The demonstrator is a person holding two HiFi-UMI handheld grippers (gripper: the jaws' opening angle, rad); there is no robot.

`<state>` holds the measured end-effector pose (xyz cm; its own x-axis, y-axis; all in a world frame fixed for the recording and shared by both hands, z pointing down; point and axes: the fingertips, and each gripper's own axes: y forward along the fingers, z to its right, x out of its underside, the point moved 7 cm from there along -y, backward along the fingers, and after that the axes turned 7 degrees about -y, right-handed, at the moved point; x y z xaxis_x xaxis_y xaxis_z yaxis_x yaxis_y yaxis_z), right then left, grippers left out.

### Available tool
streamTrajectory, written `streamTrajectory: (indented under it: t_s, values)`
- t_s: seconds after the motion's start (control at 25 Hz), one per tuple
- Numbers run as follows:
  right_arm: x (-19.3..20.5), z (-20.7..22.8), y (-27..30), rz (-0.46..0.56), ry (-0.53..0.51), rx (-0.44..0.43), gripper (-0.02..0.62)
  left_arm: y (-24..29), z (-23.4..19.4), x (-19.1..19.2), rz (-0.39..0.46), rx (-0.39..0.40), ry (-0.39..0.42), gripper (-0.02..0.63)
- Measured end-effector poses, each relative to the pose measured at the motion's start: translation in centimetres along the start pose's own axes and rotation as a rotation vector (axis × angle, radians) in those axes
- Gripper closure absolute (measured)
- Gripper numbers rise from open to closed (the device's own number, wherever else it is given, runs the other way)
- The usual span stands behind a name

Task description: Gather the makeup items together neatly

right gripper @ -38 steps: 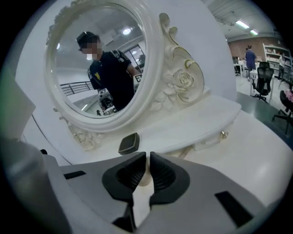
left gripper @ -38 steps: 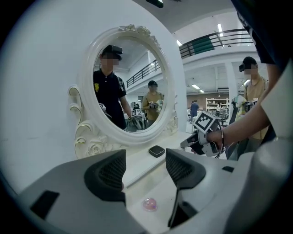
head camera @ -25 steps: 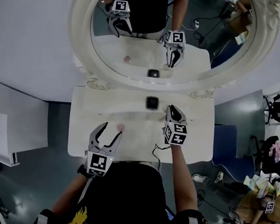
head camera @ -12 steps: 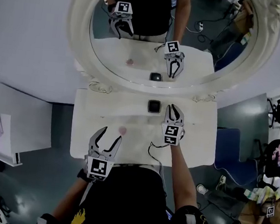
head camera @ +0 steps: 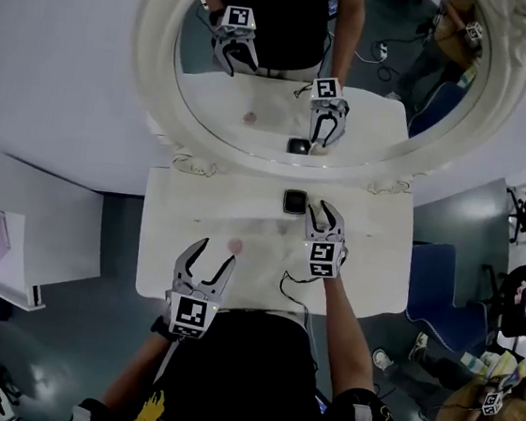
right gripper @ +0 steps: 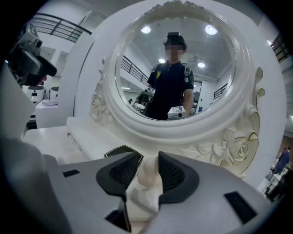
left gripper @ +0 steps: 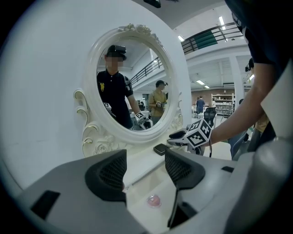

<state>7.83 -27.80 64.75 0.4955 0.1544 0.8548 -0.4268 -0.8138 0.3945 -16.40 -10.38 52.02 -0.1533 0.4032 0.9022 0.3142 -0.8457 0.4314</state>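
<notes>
black compact (head camera: 294, 201) lies flat; pink pot (head camera: 234, 245) well apart

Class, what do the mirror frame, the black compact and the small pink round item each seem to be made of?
Mirror frame: glossy white, carved roses with gilt edges; painted wood or moulded resin, unclear. Black compact: smooth shiny case, likely plastic. Pink round item: translucent, glinting; probably plastic or glass.
</notes>
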Motion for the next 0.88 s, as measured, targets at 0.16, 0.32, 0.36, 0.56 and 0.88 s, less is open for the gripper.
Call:
streamTrajectory:
  t_s: [0.16, 0.32, 0.36, 0.56, 0.88]
  values:
    - [-0.5, 0.0, -0.4, -0.007, 0.002, -0.018, 0.385, 0.0, -0.1, -0.1, 0.001, 0.0, 0.0, 0.337]
    - [-0.4, -0.1, -0.9, -0.014, 0.004, -0.015, 0.373, 0.1, 0.1, -0.1, 0.005, 0.008, 0.002, 0.337]
    - [-0.7, 0.0, -1.1, -0.01, 0.001, -0.009, 0.37, 0.1, 0.1, -0.1, 0.005, 0.011, 0.001, 0.337]
    - [-1.7, -0.1, -2.1, -0.008, 0.016, 0.007, 0.36, 0.0, -0.2, 0.2, 0.003, -0.002, -0.014, 0.337]
    - [-4.5, -11.4, -3.2, -0.002, 0.037, -0.244, 0.319, -0.7, -3.1, 1.8, 0.046, -0.064, -0.094, 0.339]
